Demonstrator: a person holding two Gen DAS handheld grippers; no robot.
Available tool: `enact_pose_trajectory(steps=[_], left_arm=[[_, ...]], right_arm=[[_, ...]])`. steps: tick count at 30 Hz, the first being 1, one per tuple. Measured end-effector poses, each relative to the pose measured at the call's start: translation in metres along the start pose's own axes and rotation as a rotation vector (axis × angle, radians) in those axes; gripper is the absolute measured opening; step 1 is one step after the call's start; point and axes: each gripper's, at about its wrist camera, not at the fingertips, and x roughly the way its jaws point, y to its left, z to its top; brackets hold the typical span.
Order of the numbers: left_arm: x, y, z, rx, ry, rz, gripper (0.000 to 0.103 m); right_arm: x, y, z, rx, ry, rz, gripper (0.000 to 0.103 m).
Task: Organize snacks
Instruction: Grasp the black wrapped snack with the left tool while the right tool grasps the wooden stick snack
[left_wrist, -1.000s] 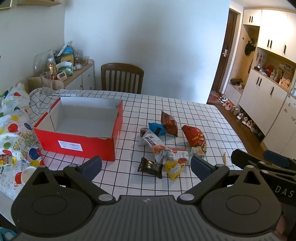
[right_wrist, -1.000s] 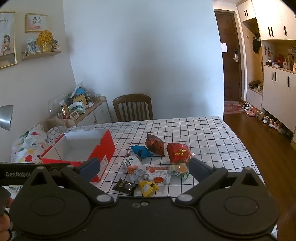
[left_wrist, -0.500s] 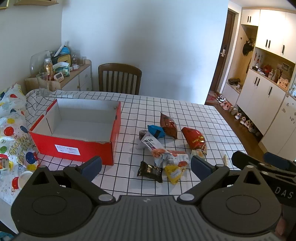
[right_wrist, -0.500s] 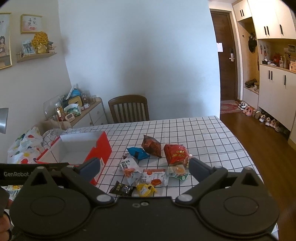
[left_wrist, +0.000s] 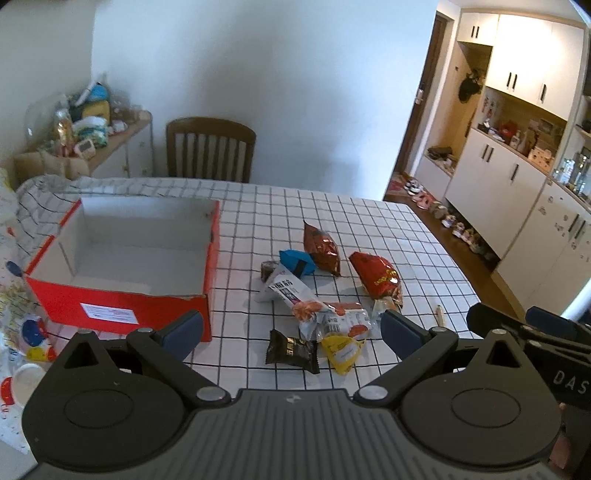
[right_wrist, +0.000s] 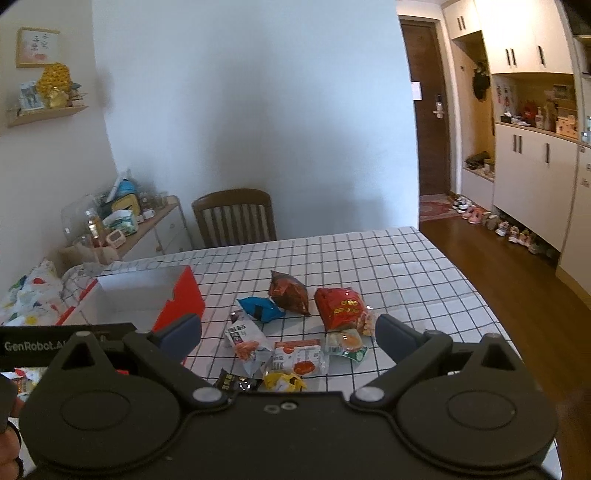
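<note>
Both tongs hang above the near edge of the surface (left_wrist: 369, 221) (white cloth w/ black grid), each spread wide and holding nothing. Left tongs (left_wrist: 291, 332) have blue pads; right tongs (right_wrist: 288, 334) likewise.

Ahead and to the left of the left tongs sits the red cardboard box w/ white inside (left_wrist: 122, 258), open-topped, nothing visible in it. In the right wrist view that box (right_wrist: 181, 295) is ahead-left of the right tongs, partly hidden behind the left tool's body.

Snacks lie in a loose pile straight ahead of both tongs, right of the box and apart from it:
- black foil packet (left_wrist: 293, 350), nearest the left tongs, just beside a yellow crinkled packet (left_wrist: 343, 352)
- white wrapper w/ black print and orange end (left_wrist: 290, 291), partly overlapping a white-and-red flat packet (left_wrist: 343, 319)
- blue folded pouch (left_wrist: 295, 262), farther out, touching the white wrapper
- dark red-brown shiny chip bag (left_wrist: 321, 247), farthest from the tongs
- bright red bag w/ yellow lettering (left_wrist: 376, 278), to the right of the pile
- small clear packet w/ an orange round thing inside (right_wrist: 347, 343), just nearer than the red bag (clearest in the right wrist view)

Brown wooden slat-back chair (left_wrist: 210, 147) stands past the far edge of the surface. White cupboards (right_wrist: 532, 170) line the wall far right.
</note>
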Motion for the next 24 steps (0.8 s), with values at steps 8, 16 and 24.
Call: enact_pose_trajectory(steps=[8,16,24], left_arm=[[0.044,-0.002,-0.005,-0.018,0.108,-0.055,0.103],[0.114,-0.009,-0.026,0.048,0.174,0.044,0.103],[0.172,-0.016,-0.039,0.109,0.275,0.079,0.103]], right_arm=[[0.010,-0.010,-0.003,0.029,0.044,-0.081,0.099],[0.061,-0.054,-0.022,0.068,0.225,-0.097,0.092],[0.109,-0.103,-0.036,-0.041,0.294,-0.148,0.087]])
